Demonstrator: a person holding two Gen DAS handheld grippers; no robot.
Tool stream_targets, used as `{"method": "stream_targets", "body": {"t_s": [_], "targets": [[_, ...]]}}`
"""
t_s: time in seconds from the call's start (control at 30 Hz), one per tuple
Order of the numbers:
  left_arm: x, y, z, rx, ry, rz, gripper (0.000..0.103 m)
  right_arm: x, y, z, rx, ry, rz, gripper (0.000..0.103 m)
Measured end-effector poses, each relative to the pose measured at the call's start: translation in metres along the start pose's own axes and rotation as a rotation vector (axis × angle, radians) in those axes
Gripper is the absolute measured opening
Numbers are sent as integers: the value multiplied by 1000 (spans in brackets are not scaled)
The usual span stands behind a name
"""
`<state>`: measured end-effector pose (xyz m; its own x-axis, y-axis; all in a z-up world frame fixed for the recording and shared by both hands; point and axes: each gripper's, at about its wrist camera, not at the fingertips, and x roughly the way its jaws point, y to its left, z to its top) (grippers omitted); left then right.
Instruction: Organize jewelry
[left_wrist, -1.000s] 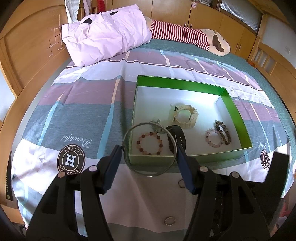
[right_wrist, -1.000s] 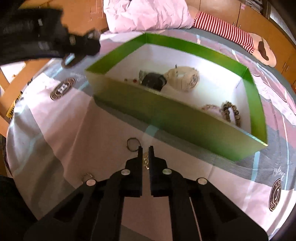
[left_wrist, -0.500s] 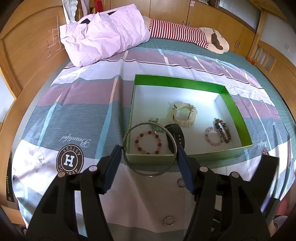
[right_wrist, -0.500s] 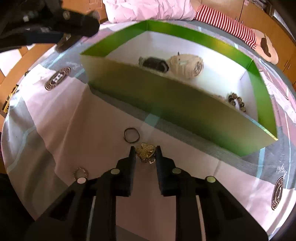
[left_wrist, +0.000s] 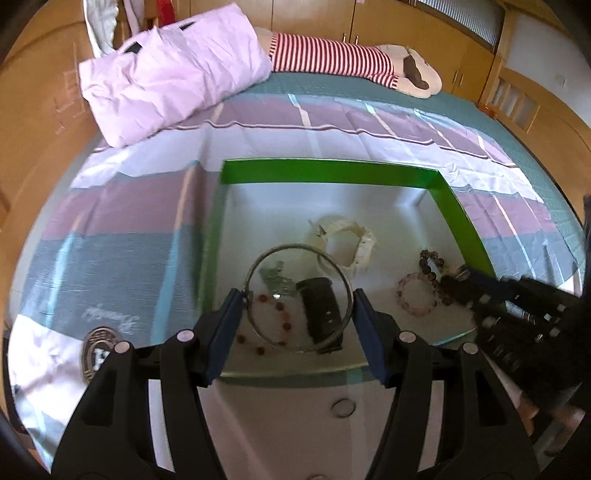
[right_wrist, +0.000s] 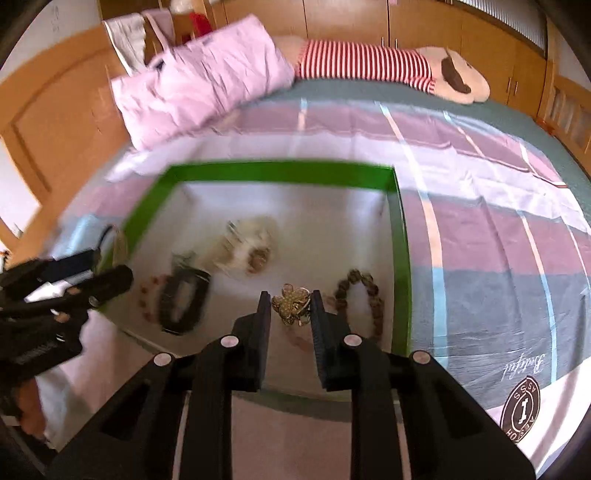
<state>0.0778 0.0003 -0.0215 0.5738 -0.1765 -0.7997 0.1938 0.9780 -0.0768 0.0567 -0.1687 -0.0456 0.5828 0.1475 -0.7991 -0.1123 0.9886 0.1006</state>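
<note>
A green box (left_wrist: 332, 170) with a white floor lies on the bed; it also shows in the right wrist view (right_wrist: 280, 170). My left gripper (left_wrist: 298, 301) is shut on a thin metal bangle (left_wrist: 255, 266) and holds it over the box's near left part. My right gripper (right_wrist: 290, 303) is shut on a gold flower brooch (right_wrist: 291, 300) above the box's near right part; it shows in the left wrist view (left_wrist: 465, 275). In the box lie a cream bracelet (left_wrist: 347, 243), a black band (left_wrist: 320, 306), a red bead bracelet (left_wrist: 271, 325), a pink bead bracelet (left_wrist: 415, 297) and a dark bead bracelet (right_wrist: 360, 295).
A small ring (left_wrist: 342, 407) lies on the striped bedsheet (left_wrist: 129, 206) in front of the box. A pink pillow (left_wrist: 170, 70) and a striped plush toy (left_wrist: 351, 61) lie at the bed's far end. Wooden cupboards stand behind.
My right gripper closed on the gold brooch, lifted it off the sheet and moved over the box. My left gripper carried the bangle forward from the box's near edge to above its floor.
</note>
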Motion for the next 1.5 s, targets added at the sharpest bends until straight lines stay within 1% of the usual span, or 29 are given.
{"method": "stream_targets", "body": {"t_s": [0.07,0.17,0.23,0.3,0.37,0.43,0.47,0.53,0.63,0.67,0.7,0.73,0.77,0.8,0.87,0.93,0.97,1.03,1.1,1.13,1.17,1.2,1.3,1.37,1.43,1.5], "targets": [[1,2,1,-14,-10,5,72,-7,3,-6,-15,-12,15,42],[-4,6,1,-27,-7,-7,73,-20,17,-14,-65,-27,32,43],[-13,9,-1,-26,4,-9,73,-27,24,-24,-80,-9,94,43],[-27,13,-11,-15,17,-12,73,-34,41,-42,-134,12,145,43],[-38,18,-25,-9,54,4,73,-28,58,-57,-207,57,171,43],[-45,25,-43,-23,92,15,73,-19,73,-69,-261,78,166,43],[-47,28,-52,-33,116,10,73,-12,81,-74,-283,103,171,43],[-49,33,-68,-40,148,-4,73,1,91,-78,-296,128,174,43],[-48,39,-92,-36,200,-19,74,20,100,-80,-300,139,147,43],[-46,42,-99,-41,223,-37,74,28,102,-81,-296,149,146,43],[-43,43,-104,-45,248,-61,74,33,102,-82,-290,158,139,37],[-41,42,-108,-43,264,-77,74,35,100,-81,-285,149,132,34],[-39,40,-112,-32,276,-89,74,34,99,-81,-286,140,128,24],[-37,37,-116,-9,284,-97,74,32,99,-80,-290,150,135,20],[-37,30,-122,26,286,-112,74,27,95,-80,-295,165,134,20],[-35,20,-125,70,284,-121,74,24,87,-83,-297,173,87,20],[-34,14,-127,93,280,-120,73,22,80,-83,-282,177,71,20],[-33,1,-130,146,270,-126,65,19,68,-82,-252,185,58,20],[-29,-10,-134,188,270,-144,39,16,58,-81,-227,188,57,20],[-25,-13,-136,201,280,-148,35,15,53,-80,-213,186,56,20],[-19,-16,-138,211,297,-151,29,14,50,-80,-205,186,52,20],[-14,-17,-140,217,313,-150,27,14,48,-79,-196,190,49,20],[1,-18,-145,236,346,-102,27,17,47,-80,-188,211,45,20],[3,-16,-145,225,349,-113,28,18,49,-81,-198,217,50,20],[1,-15,-146,219,352,-127,33,18,52,-82,-210,218,51,20],[0,-17,-149,226,354,-130,41,18,54,-84,-226,219,47,20]]}}
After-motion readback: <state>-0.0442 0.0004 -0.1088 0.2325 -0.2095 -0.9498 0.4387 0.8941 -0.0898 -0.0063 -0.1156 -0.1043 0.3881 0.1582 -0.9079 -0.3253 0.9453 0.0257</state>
